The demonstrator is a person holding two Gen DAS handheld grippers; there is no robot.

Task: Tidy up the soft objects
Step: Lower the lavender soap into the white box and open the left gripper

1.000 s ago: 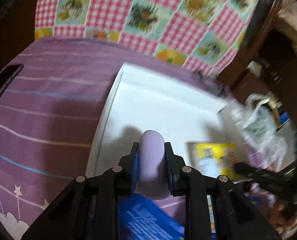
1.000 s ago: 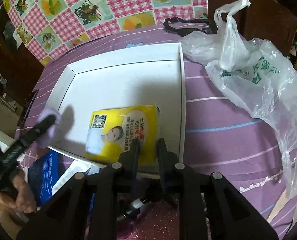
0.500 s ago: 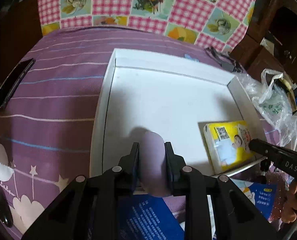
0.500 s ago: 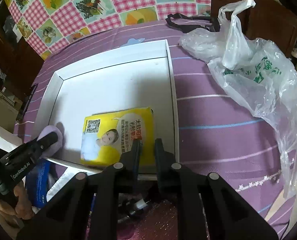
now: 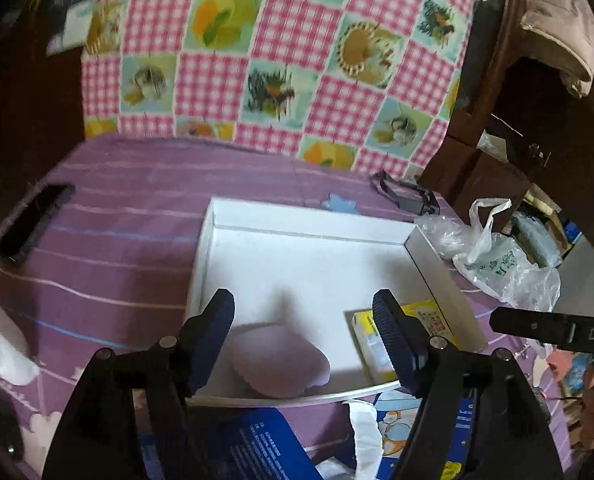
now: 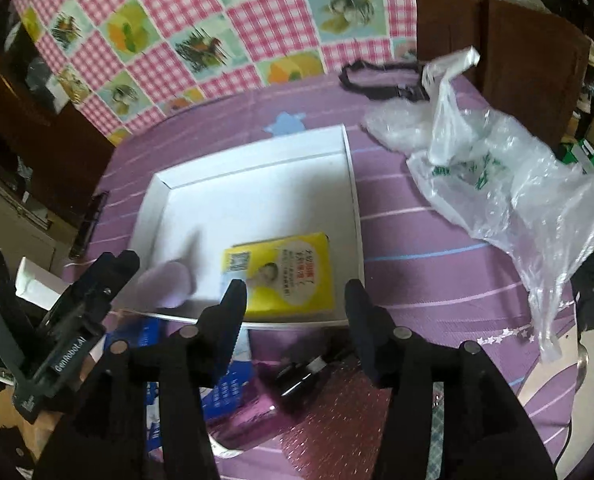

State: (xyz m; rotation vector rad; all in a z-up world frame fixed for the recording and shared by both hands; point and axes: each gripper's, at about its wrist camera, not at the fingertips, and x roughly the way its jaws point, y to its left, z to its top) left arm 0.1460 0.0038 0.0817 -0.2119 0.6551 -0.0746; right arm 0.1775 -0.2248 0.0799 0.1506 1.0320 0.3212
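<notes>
A white shallow box (image 5: 297, 220) (image 6: 349, 184) lies on the purple bedspread. A lilac soft pad (image 5: 281, 362) (image 6: 167, 284) lies in its near left corner. A yellow tissue pack (image 5: 405, 328) (image 6: 285, 276) lies in its near right corner. My left gripper (image 5: 303, 326) is open, jaws wide apart either side of the lilac pad, just above it. My right gripper (image 6: 293, 306) is open and empty above the box's near rim, in front of the tissue pack.
A clear plastic bag (image 6: 505, 176) (image 5: 497, 260) lies right of the box. A dark phone (image 5: 33, 220) lies at the left. Blue packets (image 5: 265, 444) and a pink glitter pouch (image 6: 257, 412) lie in front of the box. A black strap (image 6: 381, 80) lies behind.
My left gripper opened and let the lilac pad drop into the box, then drew back and up. My right gripper opened too and pulled back from the tissue pack.
</notes>
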